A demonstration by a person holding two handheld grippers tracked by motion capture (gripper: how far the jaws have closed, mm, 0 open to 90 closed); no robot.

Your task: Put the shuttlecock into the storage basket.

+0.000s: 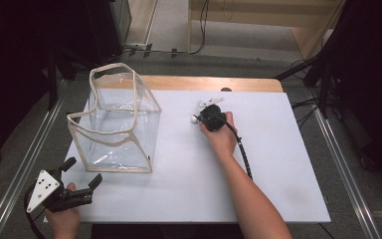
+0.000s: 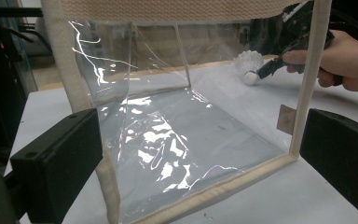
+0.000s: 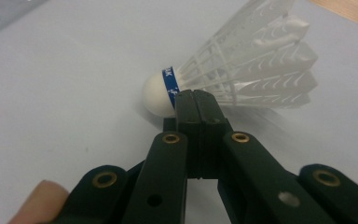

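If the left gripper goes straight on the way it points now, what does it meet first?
Most likely the clear bag: the left gripper has open jaws facing its near side and cream-trimmed bottom edge, apparently not yet touching.

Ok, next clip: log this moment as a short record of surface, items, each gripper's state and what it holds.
surface: white table top
container: clear plastic bag with beige fabric trim, upright, mouth open
small item: white feathered shuttlecock with blue band
left gripper: open, jaws level near the bag's near edge, holding nothing
right gripper: jaws together at the shuttlecock's cork end; grip cannot be told
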